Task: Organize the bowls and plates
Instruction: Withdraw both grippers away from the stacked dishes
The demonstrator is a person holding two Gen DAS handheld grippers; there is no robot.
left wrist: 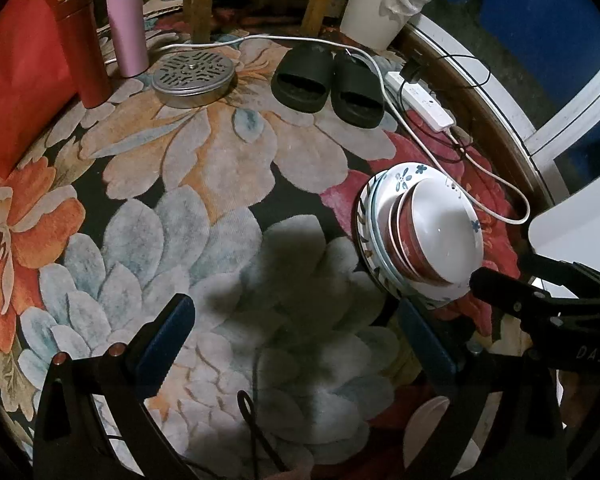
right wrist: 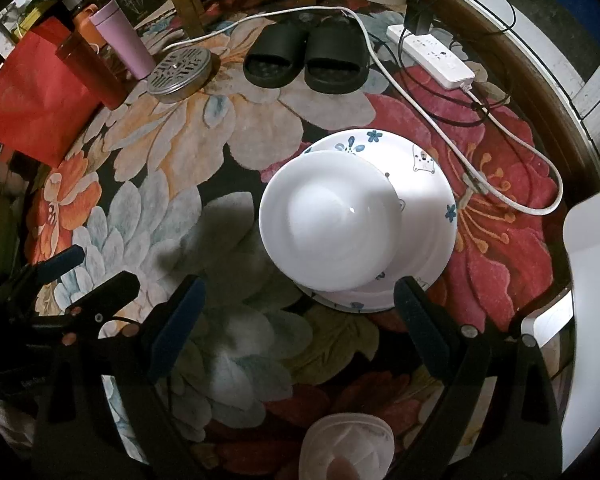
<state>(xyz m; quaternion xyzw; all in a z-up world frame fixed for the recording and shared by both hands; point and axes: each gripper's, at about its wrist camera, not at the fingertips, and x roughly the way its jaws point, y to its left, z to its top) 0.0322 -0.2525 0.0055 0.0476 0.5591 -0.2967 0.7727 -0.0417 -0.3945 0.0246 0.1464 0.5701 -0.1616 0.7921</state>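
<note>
A stack of plates and bowls (left wrist: pixel 420 236) stands on the floral carpet. White plates with blue flowers lie at the bottom, red-sided bowls sit on them, and a white bowl (right wrist: pixel 332 220) is on top. My left gripper (left wrist: pixel 296 348) is open and empty above the carpet, left of the stack. My right gripper (right wrist: pixel 300 320) is open and empty, hovering just in front of the stack, not touching it. The right gripper also shows in the left wrist view (left wrist: pixel 540 292) beside the stack.
Black slippers (right wrist: pixel 308 60), a white power strip (right wrist: pixel 436 56) with cables, a round metal tin (right wrist: pixel 180 70), pink (right wrist: pixel 124 40) and red (right wrist: pixel 92 72) tumblers, a red bag (right wrist: pixel 36 108), chair legs and a white bucket (left wrist: pixel 380 8) ring the carpet. A white object (right wrist: pixel 596 280) stands at right.
</note>
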